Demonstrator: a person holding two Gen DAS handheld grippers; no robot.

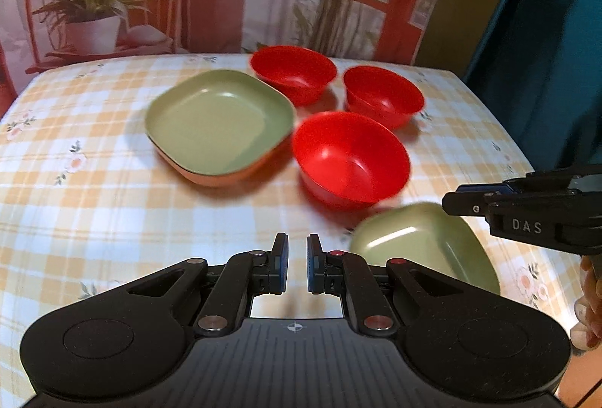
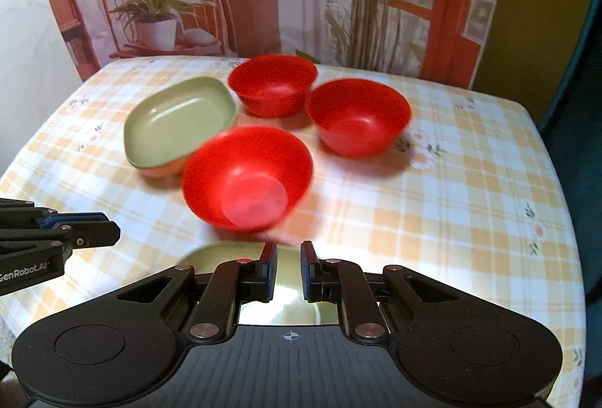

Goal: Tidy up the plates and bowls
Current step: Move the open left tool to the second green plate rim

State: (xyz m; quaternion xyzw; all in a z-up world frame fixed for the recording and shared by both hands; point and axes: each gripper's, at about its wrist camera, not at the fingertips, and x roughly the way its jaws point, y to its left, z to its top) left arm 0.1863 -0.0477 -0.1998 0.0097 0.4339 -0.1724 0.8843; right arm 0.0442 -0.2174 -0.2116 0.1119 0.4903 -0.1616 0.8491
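Observation:
Three red bowls stand on the checked tablecloth: a near one (image 1: pixel 350 160) (image 2: pixel 248 178), a far left one (image 1: pixel 293 73) (image 2: pixel 272 84) and a far right one (image 1: pixel 383 99) (image 2: pixel 357 114). A green square plate (image 1: pixel 218 118) (image 2: pixel 178 120) lies stacked on an orange plate (image 1: pixel 222 178) (image 2: pixel 161 171) to their left. A second green plate (image 1: pixel 425 246) (image 2: pixel 289 291) lies near the front, under my right gripper (image 2: pixel 289 270). My left gripper (image 1: pixel 297 265) hovers left of it. Both grippers are slightly open and empty.
The table (image 1: pixel 94 220) ends at a printed backdrop of a chair and plants (image 2: pixel 158 5). A teal curtain (image 1: pixel 545 32) hangs at the right. The right gripper shows in the left wrist view (image 1: pixel 526 216), the left gripper in the right wrist view (image 2: pixel 56 238).

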